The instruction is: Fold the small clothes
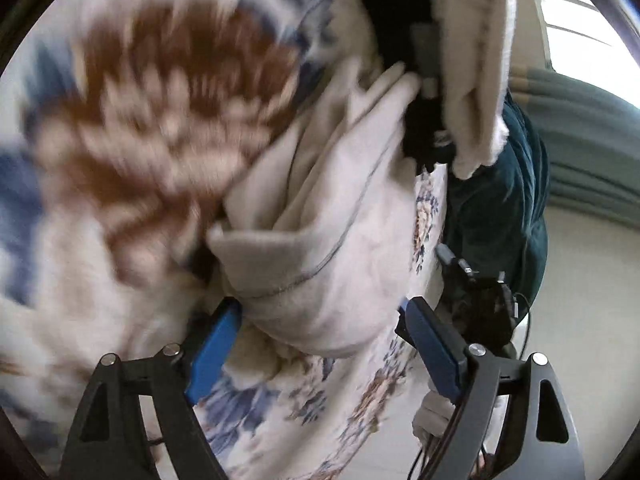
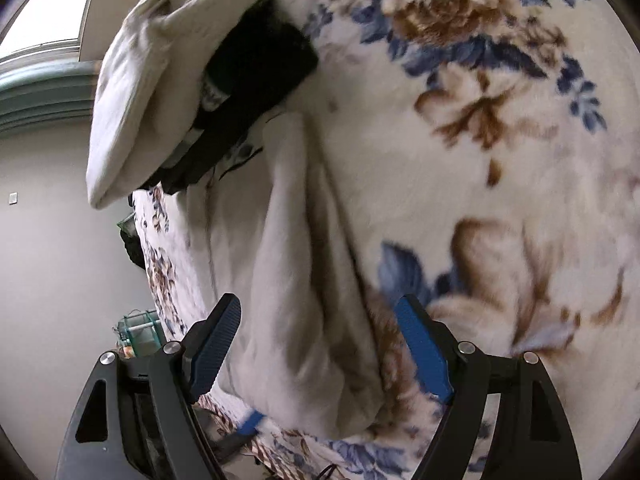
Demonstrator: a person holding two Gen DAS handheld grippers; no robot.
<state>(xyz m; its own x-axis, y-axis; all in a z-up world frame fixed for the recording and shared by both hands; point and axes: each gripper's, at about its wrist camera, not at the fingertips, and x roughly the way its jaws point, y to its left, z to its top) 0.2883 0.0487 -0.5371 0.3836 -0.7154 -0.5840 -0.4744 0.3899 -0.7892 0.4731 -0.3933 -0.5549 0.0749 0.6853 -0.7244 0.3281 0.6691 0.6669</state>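
Note:
A cream garment (image 1: 320,248), folded into a long bundle, lies on a floral blanket (image 1: 132,128) and reaches down between the blue pads of my left gripper (image 1: 324,328). The jaws stand wide and do not squeeze the cloth. From the right wrist, the same cream garment (image 2: 296,280) runs between the fingers of my right gripper (image 2: 320,348). That gripper is also open, with a gap beside its right pad (image 2: 424,352). The floral blanket (image 2: 460,140) fills the right of this view. The left wrist view is blurred on its left side.
Beyond the garment is a pile with a white folded piece (image 2: 148,80) and a black one (image 2: 256,76), also seen as white (image 1: 476,64) and black (image 1: 400,16). A dark teal cloth (image 1: 500,200) and a black device with cables (image 1: 484,304) sit by the blanket's edge, with pale floor (image 2: 60,260) past it.

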